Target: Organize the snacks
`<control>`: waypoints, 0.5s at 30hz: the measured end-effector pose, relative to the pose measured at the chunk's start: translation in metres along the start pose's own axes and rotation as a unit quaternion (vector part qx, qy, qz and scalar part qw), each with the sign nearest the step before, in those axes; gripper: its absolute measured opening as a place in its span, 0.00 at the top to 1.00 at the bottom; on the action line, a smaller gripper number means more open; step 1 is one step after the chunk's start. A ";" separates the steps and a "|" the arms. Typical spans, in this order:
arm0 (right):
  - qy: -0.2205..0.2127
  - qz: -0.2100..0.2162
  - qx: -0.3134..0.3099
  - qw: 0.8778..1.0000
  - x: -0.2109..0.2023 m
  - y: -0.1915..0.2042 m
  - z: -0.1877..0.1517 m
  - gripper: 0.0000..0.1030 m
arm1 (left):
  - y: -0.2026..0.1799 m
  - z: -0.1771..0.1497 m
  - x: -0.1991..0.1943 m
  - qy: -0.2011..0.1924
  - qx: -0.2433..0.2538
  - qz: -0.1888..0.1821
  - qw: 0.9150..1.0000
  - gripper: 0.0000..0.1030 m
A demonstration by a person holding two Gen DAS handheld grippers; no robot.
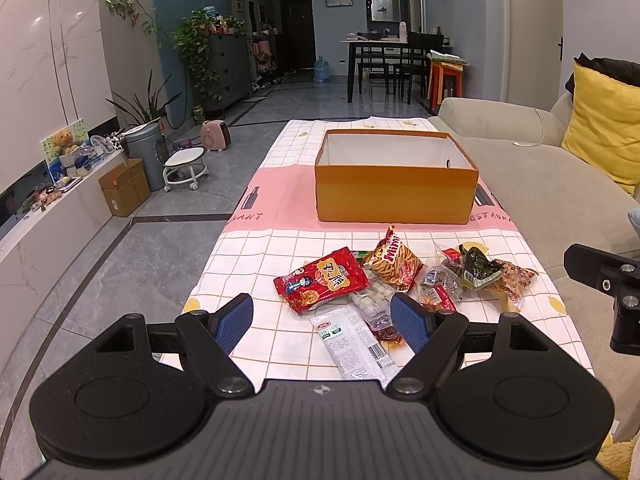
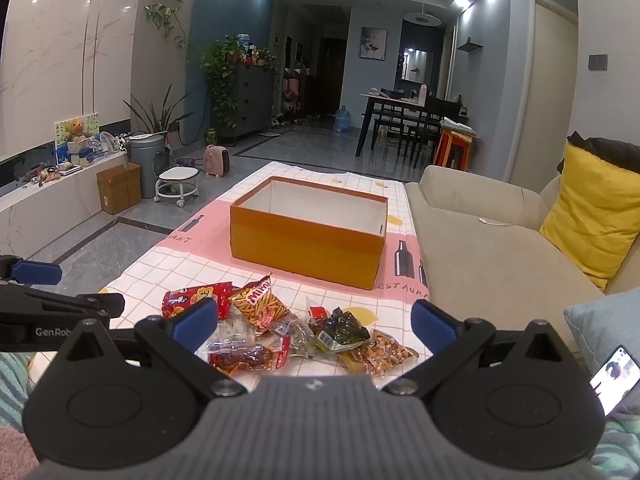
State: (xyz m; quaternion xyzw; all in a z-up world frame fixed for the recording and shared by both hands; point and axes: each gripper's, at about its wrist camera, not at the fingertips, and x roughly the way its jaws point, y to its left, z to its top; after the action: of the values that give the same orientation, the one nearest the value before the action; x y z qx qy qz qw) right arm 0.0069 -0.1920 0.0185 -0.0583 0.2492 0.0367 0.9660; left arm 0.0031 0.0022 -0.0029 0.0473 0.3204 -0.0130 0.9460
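left gripper and right gripper both hang released and empty above the snack pile; at 12 o'clock beyond it the orange box sits uncovered on the checked tablecloth

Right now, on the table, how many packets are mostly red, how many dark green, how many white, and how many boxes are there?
Mostly red foil snack packet: 1
Dark green crinkled packet: 1
White flat long packet: 1
Orange open cardboard box: 1
Total: 4
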 end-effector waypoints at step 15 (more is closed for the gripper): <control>0.002 0.000 0.002 1.000 0.000 0.000 0.000 0.03 | 0.001 -0.001 0.000 0.000 0.000 -0.001 1.000 0.11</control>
State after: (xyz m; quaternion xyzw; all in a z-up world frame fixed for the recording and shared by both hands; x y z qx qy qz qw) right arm 0.0073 -0.1920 0.0186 -0.0565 0.2516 0.0361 0.9655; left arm 0.0026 0.0028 -0.0031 0.0469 0.3204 -0.0143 0.9460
